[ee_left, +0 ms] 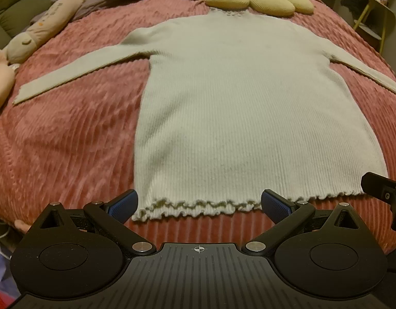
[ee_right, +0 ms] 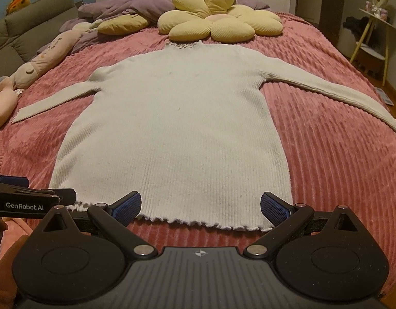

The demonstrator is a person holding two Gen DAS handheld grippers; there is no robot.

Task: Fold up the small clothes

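Sweater (ee_left: 249, 108), pale ribbed knit, frilled hem and collar: laid flat on a pink blanket (ee_left: 69, 134), hem nearest both tools, collar at the far end, both sleeves spread out to the sides. Left gripper (ee_left: 199, 204): jaws wide apart, empty, hem just ahead between the blue pads (ee_left: 123, 204); right gripper (ee_right: 200, 206): likewise wide apart and empty, hem's right part between its fingers. Beyond the collar a yellow flower cushion (ee_right: 218, 23); far left of both tools, plush toys (ee_right: 43, 59) along the blanket's edge.
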